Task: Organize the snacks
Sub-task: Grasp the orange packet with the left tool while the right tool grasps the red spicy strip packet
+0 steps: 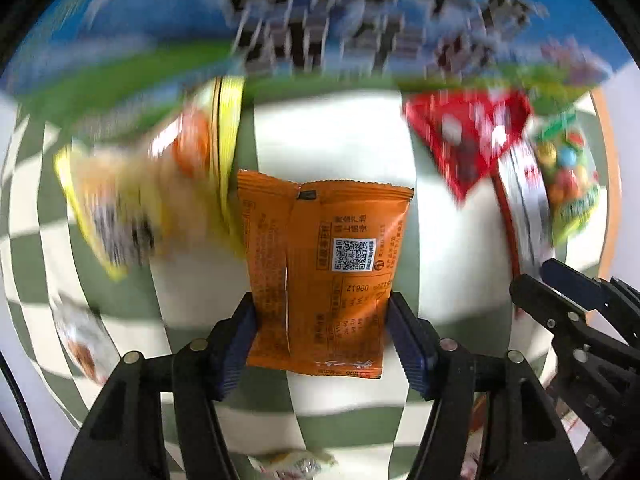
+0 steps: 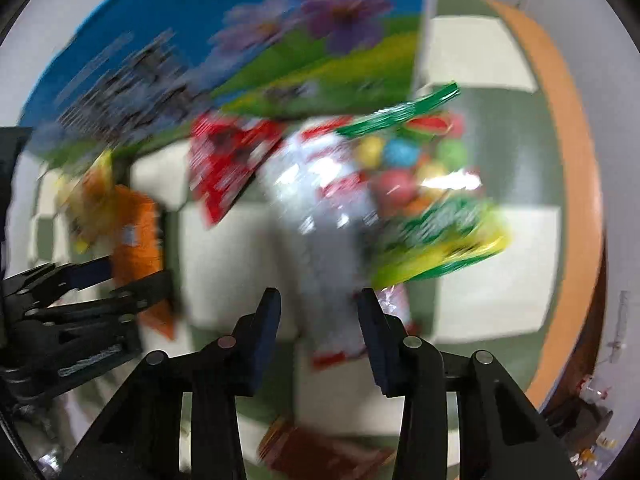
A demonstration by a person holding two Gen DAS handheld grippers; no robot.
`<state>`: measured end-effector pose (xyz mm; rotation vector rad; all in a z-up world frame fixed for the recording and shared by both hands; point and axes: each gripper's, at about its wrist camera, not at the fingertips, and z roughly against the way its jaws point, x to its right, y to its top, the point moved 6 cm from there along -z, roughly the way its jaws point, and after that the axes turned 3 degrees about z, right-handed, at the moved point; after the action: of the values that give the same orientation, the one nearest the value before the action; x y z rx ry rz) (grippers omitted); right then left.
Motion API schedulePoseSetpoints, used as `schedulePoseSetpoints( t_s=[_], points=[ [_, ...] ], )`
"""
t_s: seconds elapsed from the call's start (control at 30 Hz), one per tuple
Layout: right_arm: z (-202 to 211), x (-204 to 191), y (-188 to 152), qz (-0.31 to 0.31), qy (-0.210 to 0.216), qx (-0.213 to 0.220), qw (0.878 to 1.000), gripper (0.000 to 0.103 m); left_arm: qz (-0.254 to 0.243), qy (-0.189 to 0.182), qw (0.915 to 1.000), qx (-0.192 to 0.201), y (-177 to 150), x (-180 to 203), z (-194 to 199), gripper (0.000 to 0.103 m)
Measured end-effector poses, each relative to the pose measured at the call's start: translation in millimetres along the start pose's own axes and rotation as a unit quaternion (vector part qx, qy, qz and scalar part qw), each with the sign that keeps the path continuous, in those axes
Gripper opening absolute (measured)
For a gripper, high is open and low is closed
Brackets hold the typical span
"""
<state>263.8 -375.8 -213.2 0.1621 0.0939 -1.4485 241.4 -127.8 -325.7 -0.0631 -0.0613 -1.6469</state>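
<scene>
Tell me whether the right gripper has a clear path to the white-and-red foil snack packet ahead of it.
Probably yes. The right gripper is open with nothing held, and the white-and-red foil snack packet lies straight ahead on the checkered tablecloth, its near end already between the fingers; the view is blurred.

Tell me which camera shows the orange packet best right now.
The left wrist view: the orange packet sits sharp and centred between the left gripper fingers, printed back facing the camera. The right wrist view shows it only as a blurred orange shape at the left edge.
</scene>
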Motion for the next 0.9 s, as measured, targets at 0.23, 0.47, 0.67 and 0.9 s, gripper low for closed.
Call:
schedulePoseSetpoints(
  t_s=[0.23, 0.47, 0.67, 0.9],
  points=[
    [13, 21, 2, -0.002, -0.022, 0.020, 1.000, 0.068, 0.031, -0.023, 0.9991, -0.015, -21, -5, -6, 0.063],
    [-16, 27, 15, 0.003, -0.016, -0.003, 1.000, 0.061, 0.047, -0.030, 0.9982, -0.022, -13, -2, -14, 0.067],
    [-12, -4, -26, 0.023, 0.036, -0.043, 0.998, 0.059, 0.052, -0.035, 0.9977, -0.025, -9, -16, -16, 0.068],
    [-5, 7, -2, -0.003, 0.017, -0.013, 1.000, 0.072, 0.067, -0.045, 0.9966, -0.017, 0, -32, -19, 0.069]
  ],
)
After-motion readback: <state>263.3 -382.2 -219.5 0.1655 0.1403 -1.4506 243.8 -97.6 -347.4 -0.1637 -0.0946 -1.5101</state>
